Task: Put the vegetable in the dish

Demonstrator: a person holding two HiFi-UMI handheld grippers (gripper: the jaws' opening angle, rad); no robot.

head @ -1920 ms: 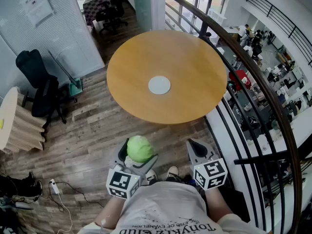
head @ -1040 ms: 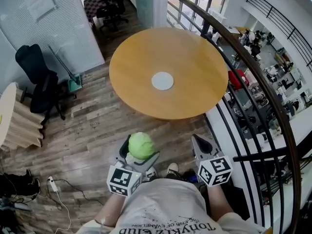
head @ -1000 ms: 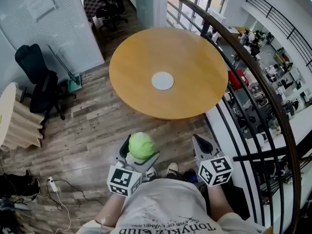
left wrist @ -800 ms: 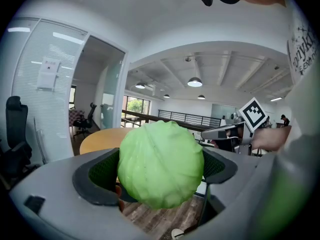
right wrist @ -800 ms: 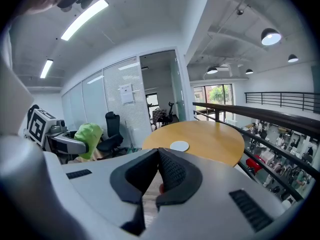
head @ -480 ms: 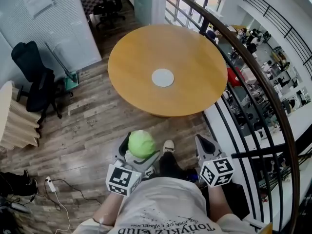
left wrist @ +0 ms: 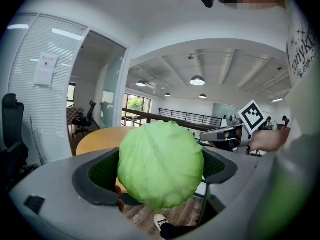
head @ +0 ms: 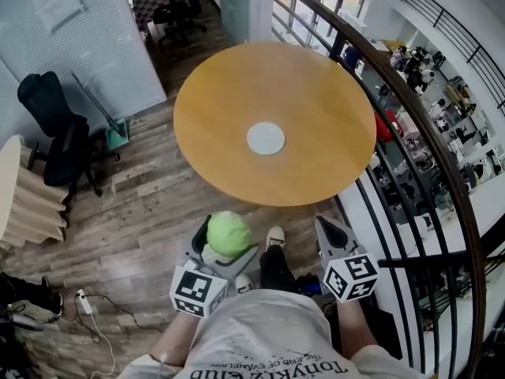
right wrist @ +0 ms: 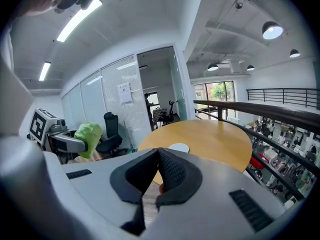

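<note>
The left tool (head: 226, 251) was clamped on a green cabbage (head: 229, 232). The right tool (head: 328, 232) had its jaws together, holding nothing. Ahead of both tools, the white dish (head: 266, 138) sat bare on the surface (head: 323, 93).

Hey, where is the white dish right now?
In the head view the white dish sits near the middle of the round wooden table, ahead of the cabbage held in the left gripper.

Upside-down print on the person's white shirt (head: 264, 334), roughly "TonyKiz club", paper notice (head: 54, 5) on the blinds unreadable
</note>
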